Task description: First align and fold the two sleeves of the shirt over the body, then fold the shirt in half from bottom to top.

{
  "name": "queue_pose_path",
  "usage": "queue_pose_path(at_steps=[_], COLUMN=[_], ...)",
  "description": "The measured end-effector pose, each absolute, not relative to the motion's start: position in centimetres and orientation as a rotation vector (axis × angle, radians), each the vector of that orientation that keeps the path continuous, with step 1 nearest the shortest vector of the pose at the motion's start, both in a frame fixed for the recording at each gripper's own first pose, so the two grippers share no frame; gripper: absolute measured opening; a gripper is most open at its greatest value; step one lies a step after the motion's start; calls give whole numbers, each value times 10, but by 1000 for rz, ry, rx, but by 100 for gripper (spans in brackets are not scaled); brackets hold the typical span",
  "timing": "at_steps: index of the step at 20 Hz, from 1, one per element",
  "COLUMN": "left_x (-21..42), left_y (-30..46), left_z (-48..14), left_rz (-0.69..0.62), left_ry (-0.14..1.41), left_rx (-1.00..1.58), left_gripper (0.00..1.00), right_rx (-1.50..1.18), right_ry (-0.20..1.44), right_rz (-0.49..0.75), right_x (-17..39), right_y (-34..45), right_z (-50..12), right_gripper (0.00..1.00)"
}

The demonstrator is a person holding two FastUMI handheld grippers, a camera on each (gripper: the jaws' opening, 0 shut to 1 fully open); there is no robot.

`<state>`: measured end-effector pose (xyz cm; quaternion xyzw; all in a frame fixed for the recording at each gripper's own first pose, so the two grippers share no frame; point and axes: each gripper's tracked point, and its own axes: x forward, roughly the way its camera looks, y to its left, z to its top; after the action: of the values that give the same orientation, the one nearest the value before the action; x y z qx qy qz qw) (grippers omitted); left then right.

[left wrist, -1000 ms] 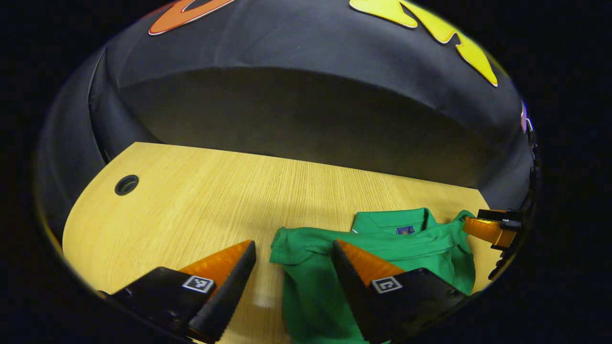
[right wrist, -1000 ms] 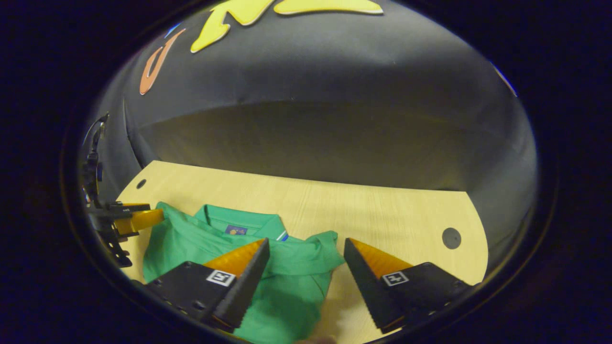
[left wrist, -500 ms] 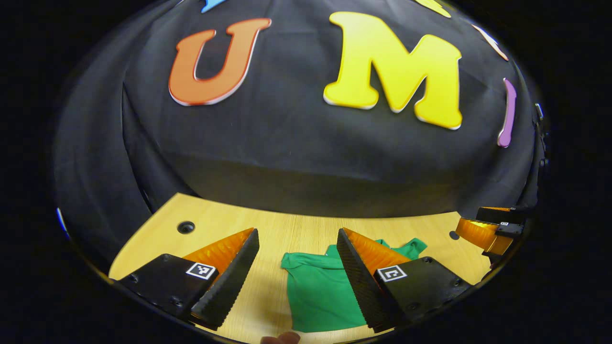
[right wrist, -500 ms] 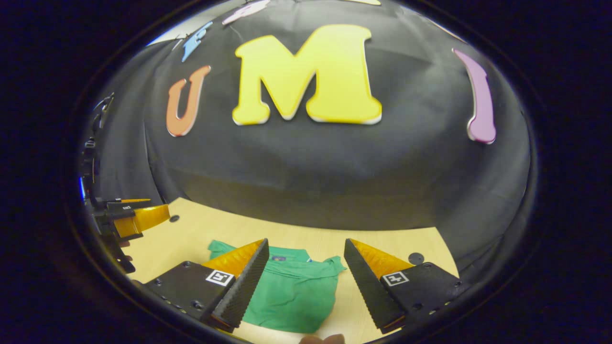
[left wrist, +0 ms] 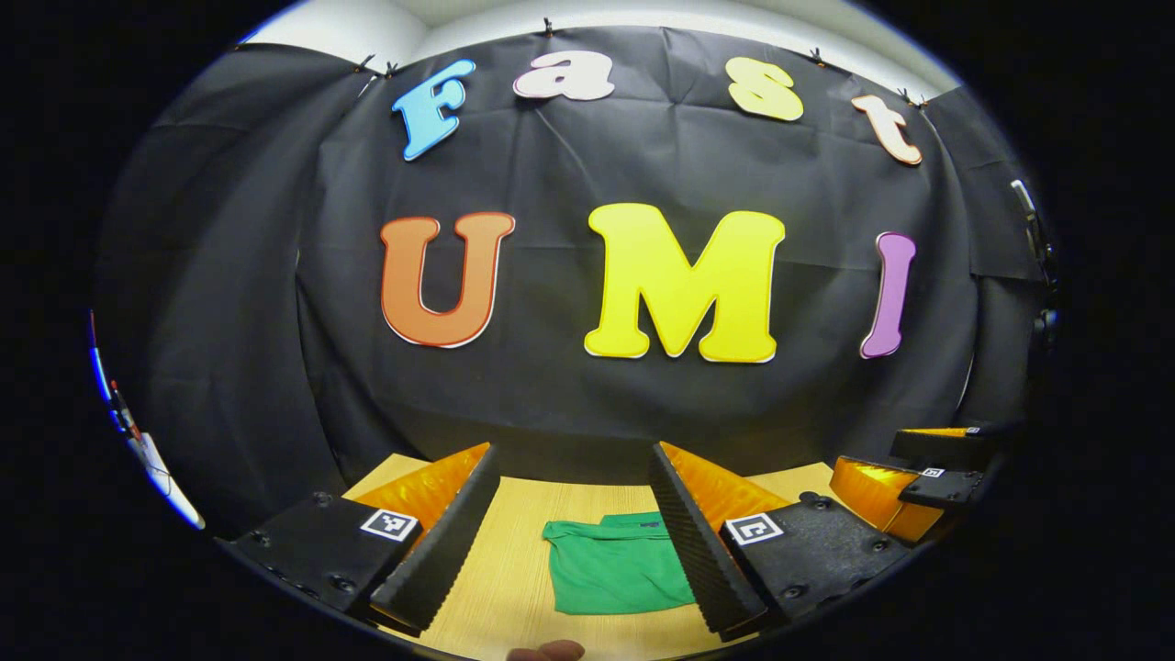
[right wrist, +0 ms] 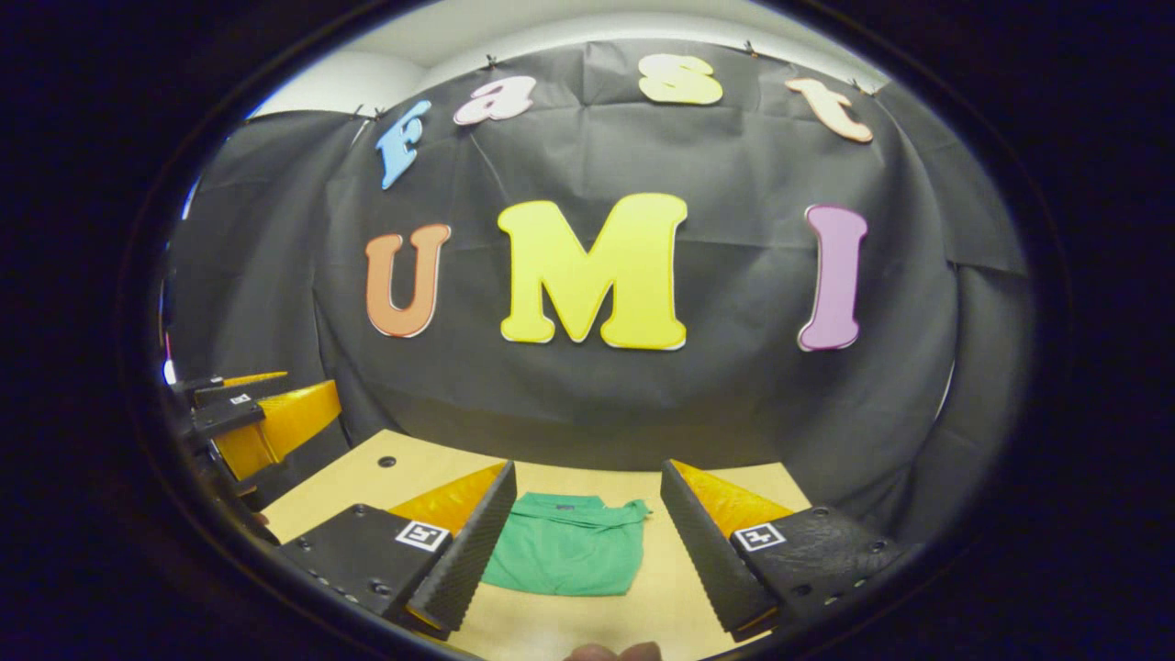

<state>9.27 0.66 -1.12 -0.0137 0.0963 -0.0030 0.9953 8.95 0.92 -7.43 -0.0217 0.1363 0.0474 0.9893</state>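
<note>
1. Green folded polo shirt [left wrist: 613,569] lies flat on the light wooden table [left wrist: 514,588], a compact rectangle with the collar at its far edge, toward the black cloth wall.
2. In the right gripper view the same shirt [right wrist: 565,554] sits near the table's middle; one sleeve end pokes out at its far right corner.
3. Left gripper [left wrist: 574,532]: fingers spread wide, nothing between them. It is held up above the table, well apart from the shirt, which shows through the gap and partly behind the right-hand finger.
4. Right gripper [right wrist: 587,542]: fingers likewise spread wide and empty, raised off the table; the shirt is seen between them, touched by neither.
5. The right gripper [left wrist: 904,482] also appears at the right edge of the left gripper view; the left gripper [right wrist: 257,418] appears at the left edge of the right gripper view. Both are clear of the garment.
6. A small round hole in the tabletop [right wrist: 386,461] sits near the far left corner.
7. A fingertip [left wrist: 546,651] shows at the bottom edge of the left gripper view.
</note>
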Motion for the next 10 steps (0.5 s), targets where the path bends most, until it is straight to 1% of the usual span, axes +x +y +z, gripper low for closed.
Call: queue_pose_path(at_steps=[1, 3, 5, 6, 8, 9, 10], left_x=[83, 69, 62, 58, 57, 58, 59], left_y=[7, 4, 1, -1, -7, -8, -8], left_z=[-5, 5, 12, 13, 14, 14, 15], left_rz=[-6, -12, -14, -18, -34, -35, -34], left_ry=[179, 159, 140, 136, 135, 137, 135], left_rx=[-8, 24, 30, 21, 8, 12, 15], left_gripper=[100, 100, 100, 100, 100, 100, 100], right_rx=[-57, -66, -47, -37, -36, -34, -30], right_ry=[250, 216, 196, 188, 176, 172, 172], right_rz=[87, 66, 53, 50, 47, 49, 52], right_x=[78, 61, 54, 55, 55, 49, 47], right_y=[5, -1, -1, -2, -2, -3, -2], right_z=[-65, -53, -47, -45, -41, -40, -43], right_gripper=[96, 97, 96, 99, 95, 97, 95])
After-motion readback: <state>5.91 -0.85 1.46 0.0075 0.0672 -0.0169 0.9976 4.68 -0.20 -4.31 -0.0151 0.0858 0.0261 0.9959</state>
